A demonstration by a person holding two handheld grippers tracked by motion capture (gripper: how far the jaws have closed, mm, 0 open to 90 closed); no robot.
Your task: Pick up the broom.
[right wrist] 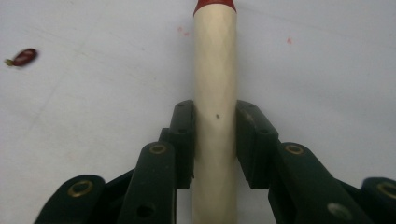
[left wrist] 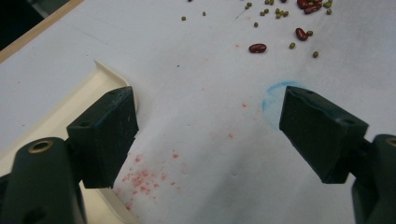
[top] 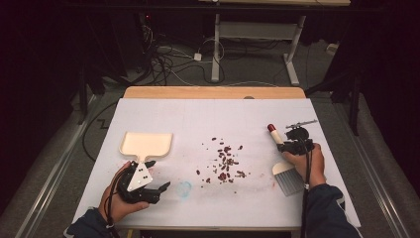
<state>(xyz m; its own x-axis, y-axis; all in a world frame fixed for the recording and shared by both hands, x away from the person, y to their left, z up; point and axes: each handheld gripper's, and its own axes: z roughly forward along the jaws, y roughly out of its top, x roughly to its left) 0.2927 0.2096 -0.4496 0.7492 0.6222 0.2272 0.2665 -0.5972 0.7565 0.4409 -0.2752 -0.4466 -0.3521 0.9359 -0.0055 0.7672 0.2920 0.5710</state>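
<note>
Cream brush handle (right wrist: pixel 215 93), red-tipped, clamped in right gripper (right wrist: pixel 215 140).

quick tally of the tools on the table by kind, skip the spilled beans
Dustpan: 1, cream, beside the open left gripper
Brush: 1, handle clamped in the right gripper
Grippers: 2
Total: 4

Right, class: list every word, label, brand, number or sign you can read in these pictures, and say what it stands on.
None can be read.
The dustpan, the brush and its handle, the white table cover and both tools, left and right, carry no lettering that shows.
</note>
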